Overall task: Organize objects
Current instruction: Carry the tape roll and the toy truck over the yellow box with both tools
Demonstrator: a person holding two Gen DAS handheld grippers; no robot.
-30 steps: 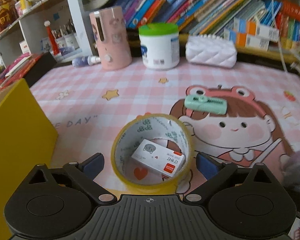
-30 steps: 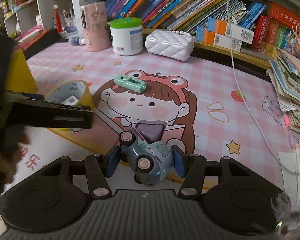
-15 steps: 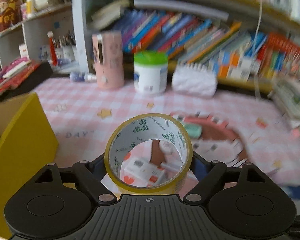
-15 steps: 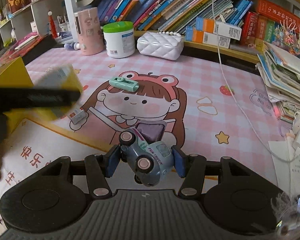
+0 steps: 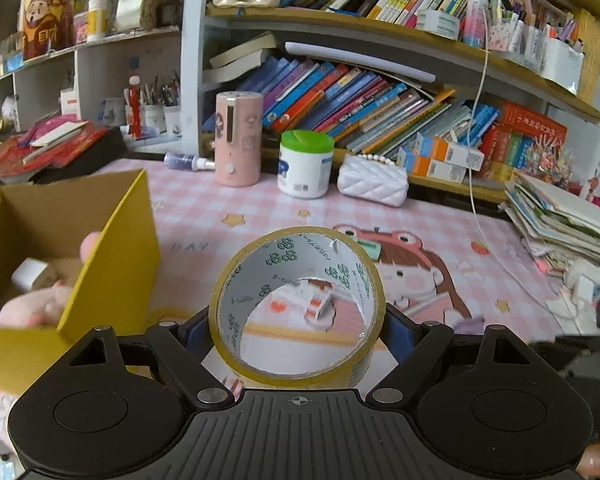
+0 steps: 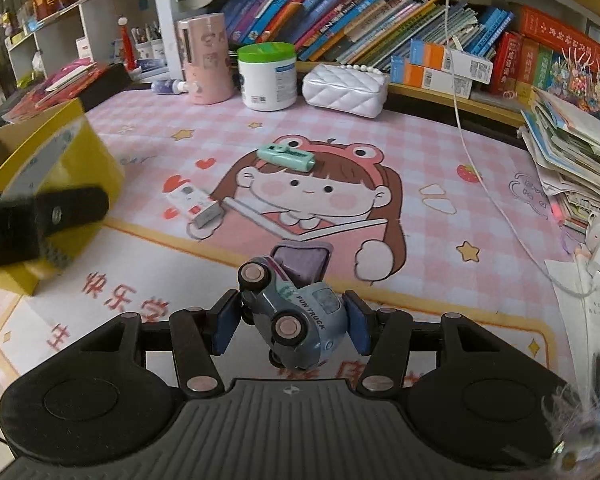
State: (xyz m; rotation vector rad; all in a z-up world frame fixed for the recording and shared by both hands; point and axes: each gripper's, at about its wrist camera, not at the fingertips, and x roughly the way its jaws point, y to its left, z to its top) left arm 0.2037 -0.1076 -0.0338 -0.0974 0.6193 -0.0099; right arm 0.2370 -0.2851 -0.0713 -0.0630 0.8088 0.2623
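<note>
My left gripper point(image 5: 298, 326) is shut on a roll of clear tape point(image 5: 300, 308) and holds it up above the mat, just right of the yellow box point(image 5: 112, 256). In the right wrist view the left gripper point(image 6: 40, 220) sits blurred against the yellow box point(image 6: 72, 164). My right gripper point(image 6: 290, 324) is shut on a blue toy truck point(image 6: 296, 312), tilted, above the mat. A small white box point(image 6: 194, 204) and a mint green stapler point(image 6: 286, 158) lie on the pink mat point(image 6: 380, 140). A purple eraser point(image 6: 302, 262) lies just beyond the truck.
The yellow box holds a pink plush toy point(image 5: 40, 300). At the back stand a pink cylinder point(image 6: 206, 58), a white green-lidded tub point(image 6: 266, 76) and a white quilted purse point(image 6: 344, 90). A paper stack point(image 6: 572, 152) and white cable point(image 6: 480, 168) lie right. Bookshelves run behind.
My left gripper closed on the tape roll, lifted it off the small white box and carried it left toward the yellow box. The right gripper kept holding the truck and rose slightly.
</note>
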